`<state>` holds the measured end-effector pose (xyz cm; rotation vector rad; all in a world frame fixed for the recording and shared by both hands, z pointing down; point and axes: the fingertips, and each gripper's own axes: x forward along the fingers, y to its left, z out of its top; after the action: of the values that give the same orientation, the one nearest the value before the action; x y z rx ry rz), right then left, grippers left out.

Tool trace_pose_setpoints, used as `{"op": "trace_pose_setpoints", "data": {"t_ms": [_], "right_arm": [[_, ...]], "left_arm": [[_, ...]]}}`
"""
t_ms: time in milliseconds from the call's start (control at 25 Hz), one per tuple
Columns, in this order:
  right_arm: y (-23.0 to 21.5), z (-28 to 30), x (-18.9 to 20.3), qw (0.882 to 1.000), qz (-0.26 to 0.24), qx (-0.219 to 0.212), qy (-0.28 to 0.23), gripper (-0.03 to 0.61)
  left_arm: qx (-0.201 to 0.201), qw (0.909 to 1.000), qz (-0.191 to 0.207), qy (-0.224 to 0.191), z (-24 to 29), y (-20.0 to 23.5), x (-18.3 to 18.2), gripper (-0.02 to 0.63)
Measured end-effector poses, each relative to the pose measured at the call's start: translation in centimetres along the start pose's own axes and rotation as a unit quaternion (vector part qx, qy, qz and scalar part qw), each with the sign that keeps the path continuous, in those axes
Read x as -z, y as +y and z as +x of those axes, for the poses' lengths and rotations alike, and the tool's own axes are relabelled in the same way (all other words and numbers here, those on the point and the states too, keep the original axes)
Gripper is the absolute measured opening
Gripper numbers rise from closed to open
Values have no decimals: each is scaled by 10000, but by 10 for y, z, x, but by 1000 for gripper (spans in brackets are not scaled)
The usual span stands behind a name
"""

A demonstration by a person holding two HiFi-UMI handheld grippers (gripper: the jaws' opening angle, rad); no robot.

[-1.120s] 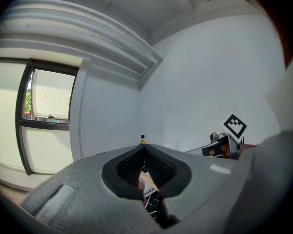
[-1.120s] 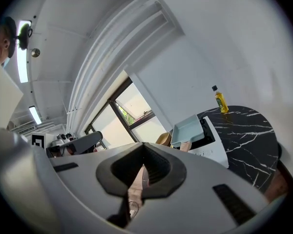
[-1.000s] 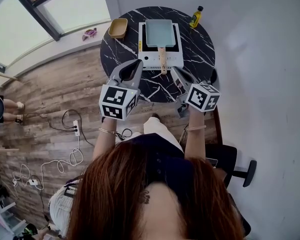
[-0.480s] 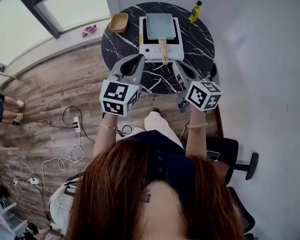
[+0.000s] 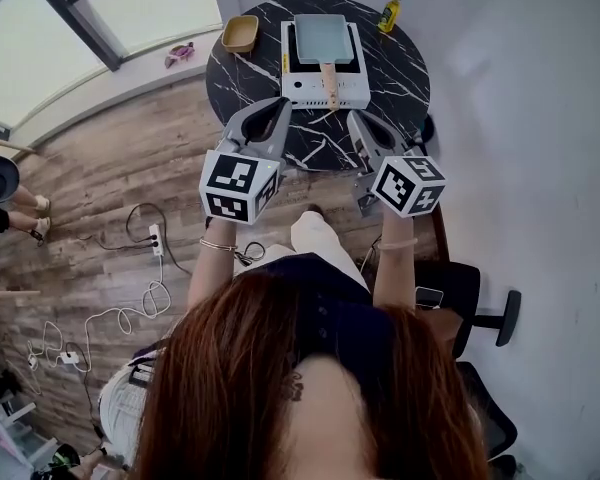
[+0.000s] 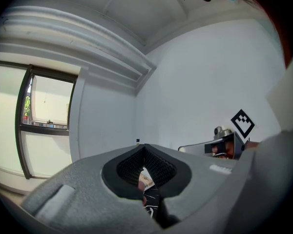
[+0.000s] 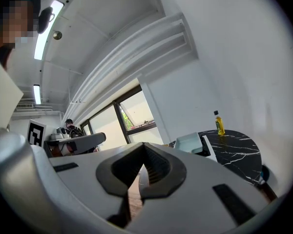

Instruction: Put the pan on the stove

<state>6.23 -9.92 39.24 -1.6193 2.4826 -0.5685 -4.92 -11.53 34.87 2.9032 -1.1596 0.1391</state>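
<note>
A pale blue-green rectangular pan with a wooden handle sits on the white portable stove, on the round black marble table. My left gripper and right gripper hang side by side over the table's near edge, short of the stove, both shut and empty. In the left gripper view the left gripper has its tips together. The right gripper also has its tips together, with the pan far beyond them.
A yellow bowl stands left of the stove and an oil bottle at the table's far right. A white wall runs close on the right. An office chair is behind right. Cables and a power strip lie on the wooden floor.
Both grippers have drawn back a little from the stove toward the table's near edge. The pan has stayed on the stove.
</note>
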Motion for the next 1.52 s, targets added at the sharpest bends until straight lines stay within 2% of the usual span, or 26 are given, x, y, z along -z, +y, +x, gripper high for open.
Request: {"op": "trace_pose_setpoints", "data": {"t_ms": [320,920,1520], "right_arm": [[18,-12,0,9995,-267,76,-135,9],[47,-34,0,9985,-431,65,-333,9],[61,-45,3,9969,-697,213,-291,8]], "left_arm": [[7,10000,23,-61,-19,-7,-1,11],[23,9999,8,-146,-46,-17,-2,11],[-48,9999,6,-154,-61,-19,-1,11]]}}
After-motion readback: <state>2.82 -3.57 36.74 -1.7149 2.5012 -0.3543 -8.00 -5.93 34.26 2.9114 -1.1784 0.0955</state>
